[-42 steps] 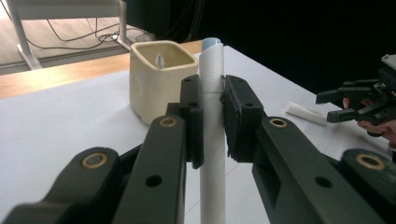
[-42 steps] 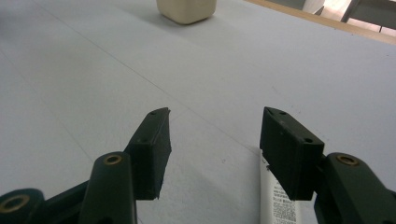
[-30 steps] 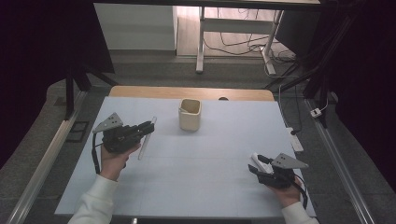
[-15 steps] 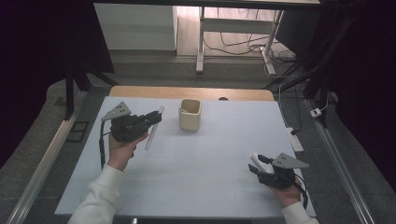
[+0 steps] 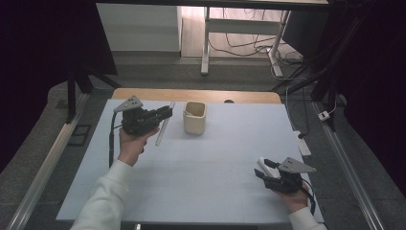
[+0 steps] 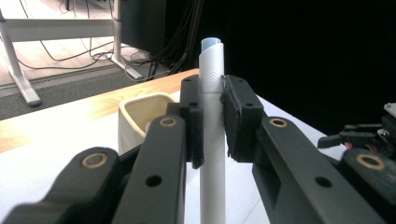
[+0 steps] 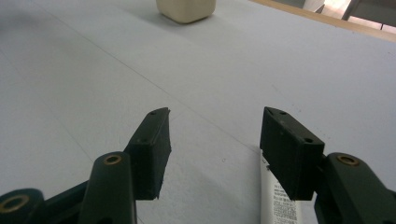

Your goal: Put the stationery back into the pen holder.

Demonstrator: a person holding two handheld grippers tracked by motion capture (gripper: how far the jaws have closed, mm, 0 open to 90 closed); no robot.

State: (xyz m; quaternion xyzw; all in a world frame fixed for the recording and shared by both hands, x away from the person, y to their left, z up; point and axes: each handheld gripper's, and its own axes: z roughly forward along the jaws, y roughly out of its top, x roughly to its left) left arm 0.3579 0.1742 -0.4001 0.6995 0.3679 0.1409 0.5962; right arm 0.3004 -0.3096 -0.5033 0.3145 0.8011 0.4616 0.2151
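Near the far edge of the white-covered table (image 5: 201, 163), left of its middle, the left gripper (image 5: 163, 114) has its jaws clamped on a slim white cylindrical tube with a pale blue tip (image 6: 212, 140), held in the air just beside the cream, square-mouthed ceramic cup (image 5: 195, 117) that stands on the table. The right gripper (image 7: 212, 140) sits low at the near right corner with its jaws spread wide and holding nothing. A white printed tube (image 7: 279, 198) lies flat on the table under its right jaw.
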